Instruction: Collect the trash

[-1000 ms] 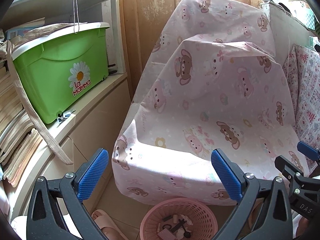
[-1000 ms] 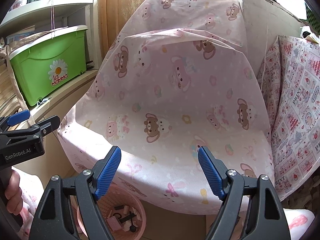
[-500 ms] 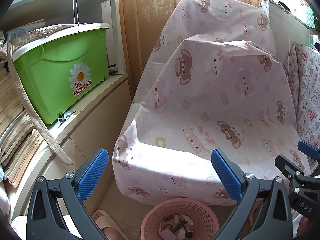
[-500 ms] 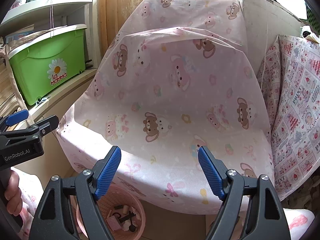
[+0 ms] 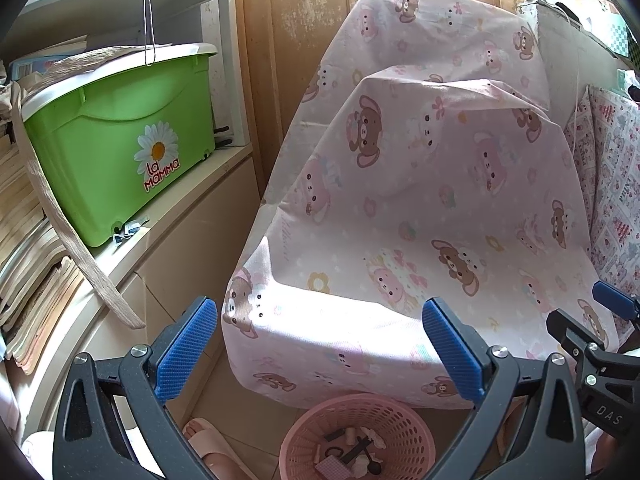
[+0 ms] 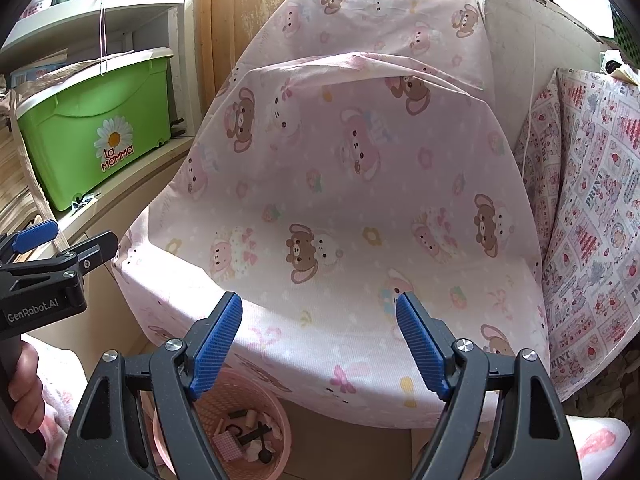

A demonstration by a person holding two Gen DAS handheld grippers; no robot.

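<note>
Two grippers, left gripper [image 5: 320, 344] and right gripper [image 6: 318, 340], jaws apart; green bin [image 5: 120, 152] reads "La Mamma".

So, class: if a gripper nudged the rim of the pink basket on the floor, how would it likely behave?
The pink basket looks like thin perforated plastic, so it is probably light and would likely slide or tip. Only small scraps lie inside, adding little weight. Its lattice wall may flex if squeezed.
</note>
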